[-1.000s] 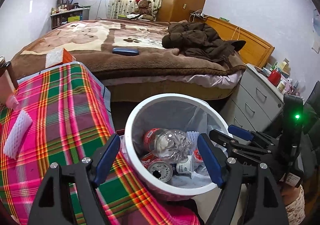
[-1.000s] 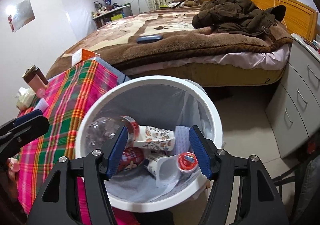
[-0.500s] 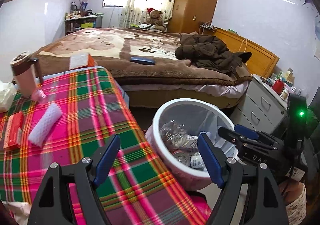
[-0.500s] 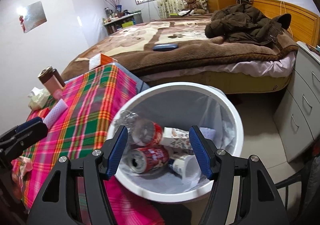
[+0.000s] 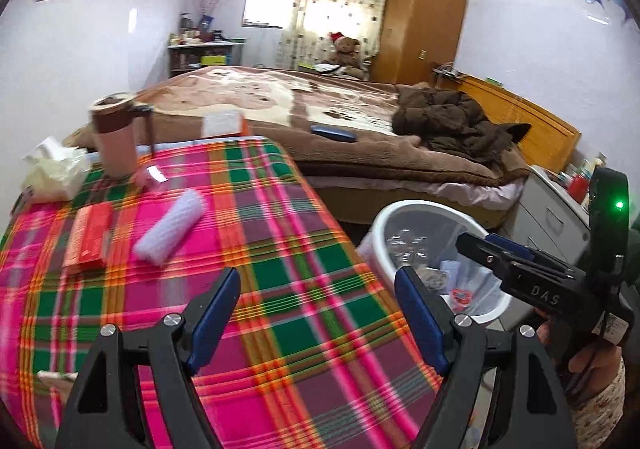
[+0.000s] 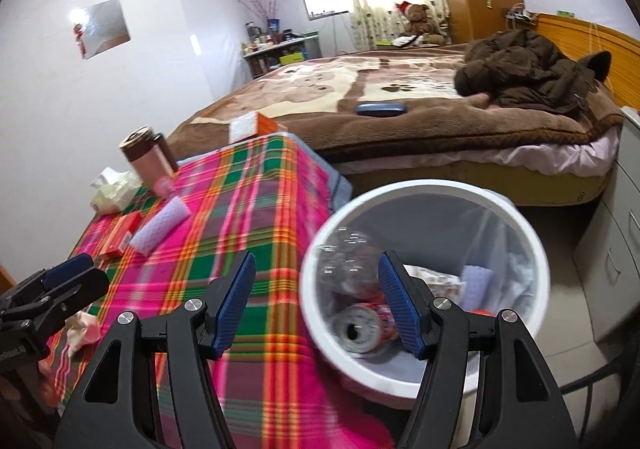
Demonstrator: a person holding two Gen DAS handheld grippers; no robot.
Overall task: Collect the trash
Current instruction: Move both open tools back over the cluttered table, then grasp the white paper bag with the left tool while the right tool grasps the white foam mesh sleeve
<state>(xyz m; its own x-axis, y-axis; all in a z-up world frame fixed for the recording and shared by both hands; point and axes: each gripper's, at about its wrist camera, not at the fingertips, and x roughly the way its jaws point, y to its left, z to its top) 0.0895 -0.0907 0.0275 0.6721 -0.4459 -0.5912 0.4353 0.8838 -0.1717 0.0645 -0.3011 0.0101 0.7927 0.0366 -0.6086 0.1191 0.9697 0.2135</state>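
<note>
Foam sleeve [image 5: 170, 227] lies diagonally on tablecloth [image 5: 280, 289]; both hand-held grippers gape wide, empty.

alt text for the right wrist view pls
Open, empty right tongs hang over the edge of a plaid table and a white bin holding a can and bottle. A foam sleeve lies on the table; a bed is behind.
</note>
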